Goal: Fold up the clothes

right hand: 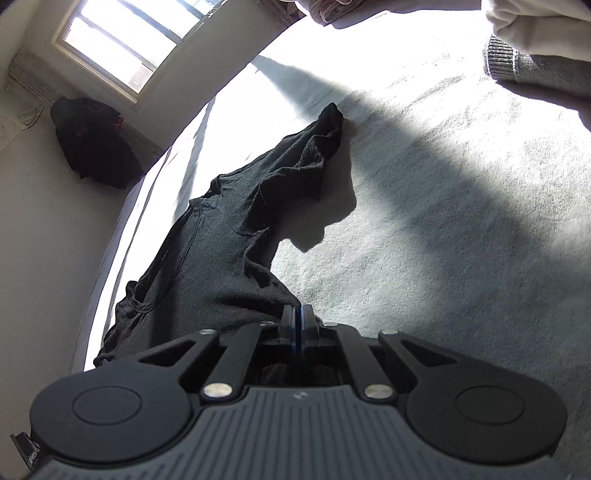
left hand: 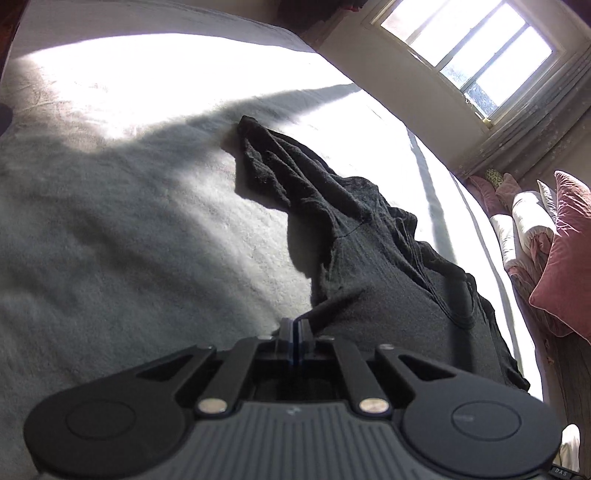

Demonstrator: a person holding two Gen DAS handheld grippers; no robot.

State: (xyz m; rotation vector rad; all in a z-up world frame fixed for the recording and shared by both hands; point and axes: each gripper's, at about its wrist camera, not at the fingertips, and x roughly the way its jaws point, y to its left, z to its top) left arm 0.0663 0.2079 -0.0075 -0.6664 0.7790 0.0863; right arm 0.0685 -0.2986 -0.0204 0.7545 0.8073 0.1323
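Observation:
A black T-shirt (left hand: 369, 266) lies rumpled on a pale grey bed cover (left hand: 129, 240), one sleeve stretched toward the far side. My left gripper (left hand: 295, 324) has its jaws pressed together at the shirt's near edge, and a taut fold of cloth runs off to the right from the fingertips. In the right wrist view the same T-shirt (right hand: 221, 236) spreads to the left over the bed cover (right hand: 443, 258). My right gripper (right hand: 298, 314) is shut at the shirt's near edge, with black cloth reaching its fingertips.
Pink pillows (left hand: 561, 251) and rolled bedding lie past the bed's right edge under a bright window (left hand: 469, 48). A dark heap of clothes (right hand: 92, 144) sits by the wall. A grey knit garment (right hand: 535, 66) and white cloth (right hand: 535, 26) lie at the far right.

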